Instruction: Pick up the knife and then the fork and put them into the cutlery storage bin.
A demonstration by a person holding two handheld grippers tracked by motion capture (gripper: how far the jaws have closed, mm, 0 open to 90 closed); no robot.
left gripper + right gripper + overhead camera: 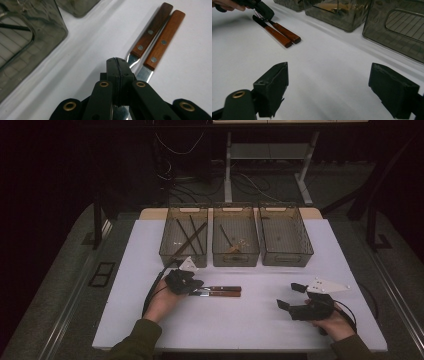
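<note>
White worktop point(260, 320) carries two wooden-handled knives point(157, 40) lying side by side and touching, just in front of three smoky translucent bins point(235, 242) at its far edge. Each knife has a reddish-brown handle with two metal rivets and a narrow steel blade; the far handle is darker than the near one. The left hand-held gripper point(117, 65) sits over the blade ends with its jaws pressed together, though whether a blade is pinched cannot be told, while the right hand-held gripper point(329, 92) rests well apart with jaws spread wide.
</note>
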